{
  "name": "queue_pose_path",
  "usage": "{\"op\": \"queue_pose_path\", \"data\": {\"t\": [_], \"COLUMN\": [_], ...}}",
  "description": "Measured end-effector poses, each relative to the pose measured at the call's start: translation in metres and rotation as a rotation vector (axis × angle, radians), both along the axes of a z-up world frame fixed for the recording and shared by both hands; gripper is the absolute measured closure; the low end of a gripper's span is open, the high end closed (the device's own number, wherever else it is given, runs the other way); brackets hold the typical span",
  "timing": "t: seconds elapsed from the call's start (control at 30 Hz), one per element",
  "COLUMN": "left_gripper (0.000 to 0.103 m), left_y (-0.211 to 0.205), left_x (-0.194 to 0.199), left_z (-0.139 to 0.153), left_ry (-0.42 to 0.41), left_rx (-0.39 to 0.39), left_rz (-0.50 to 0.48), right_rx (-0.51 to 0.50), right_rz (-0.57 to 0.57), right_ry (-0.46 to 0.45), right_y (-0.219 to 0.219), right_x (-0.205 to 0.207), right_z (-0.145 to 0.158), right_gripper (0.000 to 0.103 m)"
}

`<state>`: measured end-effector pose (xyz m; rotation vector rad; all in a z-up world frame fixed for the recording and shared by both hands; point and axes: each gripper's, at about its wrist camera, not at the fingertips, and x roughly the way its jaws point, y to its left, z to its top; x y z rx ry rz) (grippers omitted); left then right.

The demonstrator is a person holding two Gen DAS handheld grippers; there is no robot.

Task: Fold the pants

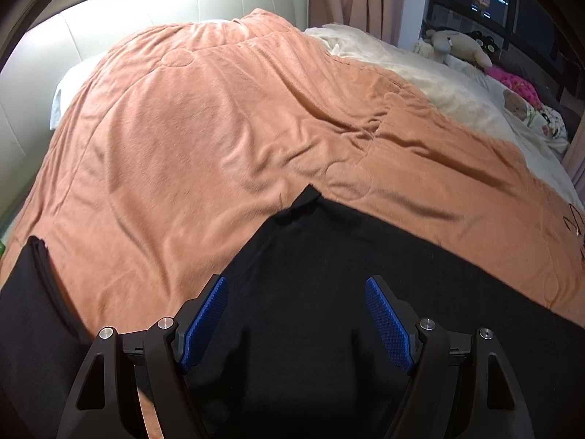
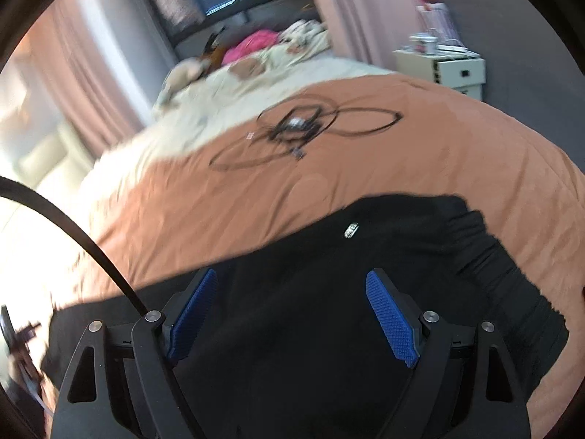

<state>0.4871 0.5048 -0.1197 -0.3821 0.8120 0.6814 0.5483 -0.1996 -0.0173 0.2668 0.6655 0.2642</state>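
One pair of black pants [image 1: 329, 274] lies on one orange blanket [image 1: 190, 139]; beyond it, one cream blanket [image 1: 431, 84], two stuffed toys [image 1: 457, 45].

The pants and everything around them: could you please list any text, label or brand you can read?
None can be read.
Pants: small white tag, too blurred to read.
Blanket: dark embroidery at the edge, cut off, not legible as text.
Items on the nightstand: too blurred.
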Motion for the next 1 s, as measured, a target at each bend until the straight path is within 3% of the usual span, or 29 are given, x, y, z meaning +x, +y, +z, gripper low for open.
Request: {"op": "queue_pose_path", "data": {"t": [0.23, 0.5, 0.67, 1.0], "left_gripper": [0.024, 0.025, 0.035, 0.037], "left_y": [-0.010, -0.025, -0.031, -0.038], "left_x": [-0.043, -0.085, -0.100, -0.105], "left_z": [0.008, 0.002, -0.008, -0.031], "left_ry": [-0.002, 0.000, 0.005, 0.000], "left_rx": [-0.013, -0.074, -0.124, -0.178], "left_rz": [0.009, 0.025, 0.040, 0.049], "right_rx": [-0.060, -0.091, -0.083, -0.072], "right_rz": [0.068, 0.098, 0.071, -0.047], "right_ry": [0.025, 0.064, 0.090, 0.119], "right_y": [0.011, 0.014, -0.001, -0.047], "right_x": [-0.038, -0.047, -0.072, -0.128], "right_z": [0.009, 0.014, 0.003, -0.010], "right_gripper": [0.019, 0.019, 0.019, 0.019]}}
